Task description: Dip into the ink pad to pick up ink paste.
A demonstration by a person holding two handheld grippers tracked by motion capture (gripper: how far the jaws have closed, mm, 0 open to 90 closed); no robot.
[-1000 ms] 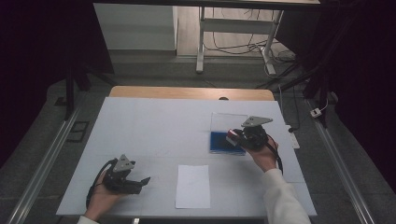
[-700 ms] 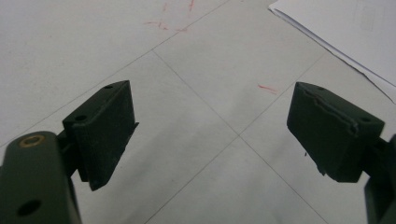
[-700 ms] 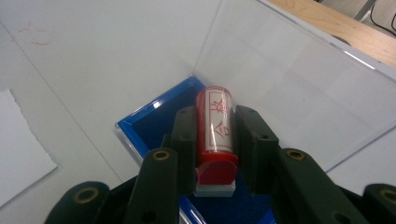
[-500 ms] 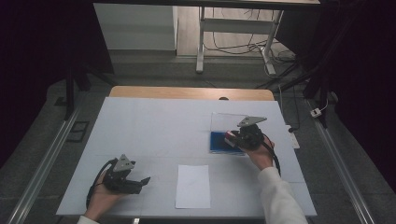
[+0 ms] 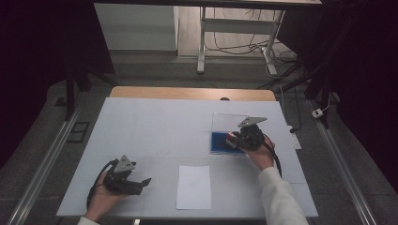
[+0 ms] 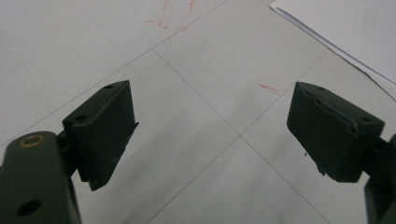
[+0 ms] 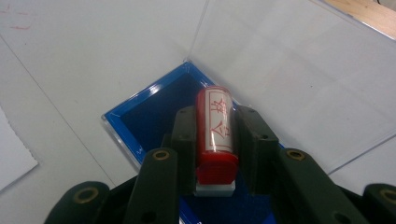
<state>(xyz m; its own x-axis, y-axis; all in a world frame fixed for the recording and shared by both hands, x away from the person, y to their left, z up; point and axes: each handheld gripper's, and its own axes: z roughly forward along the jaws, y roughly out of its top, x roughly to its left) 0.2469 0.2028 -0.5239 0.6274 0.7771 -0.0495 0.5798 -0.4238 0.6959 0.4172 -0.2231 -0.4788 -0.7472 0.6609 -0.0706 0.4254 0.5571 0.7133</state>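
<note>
My right gripper (image 7: pixel 214 128) is shut on a red stamp (image 7: pixel 215 133) with a clear sleeve and red characters, and holds it over a blue ink pad (image 7: pixel 154 114). In the high view that gripper (image 5: pixel 236 138) hangs over the blue pad (image 5: pixel 220 142) at the table's right, with the pad's clear lid (image 5: pixel 225 121) raised behind it. A white sheet of paper (image 5: pixel 194 186) lies near the front edge. My left gripper (image 5: pixel 144 183) rests low at the front left, open and empty; its view shows both pads (image 6: pixel 107 126) wide apart over bare table.
The white tabletop (image 5: pixel 155 126) has faint seams and small red marks (image 6: pixel 268 87). A corner of the paper (image 6: pixel 345 32) reaches into the left gripper view. A wooden strip (image 5: pixel 187 93) runs along the far edge. Cables and a metal stand (image 5: pixel 234 28) lie beyond.
My right gripper has drifted a little toward the far side over the blue pad, still holding the stamp. The left gripper has stayed put.
</note>
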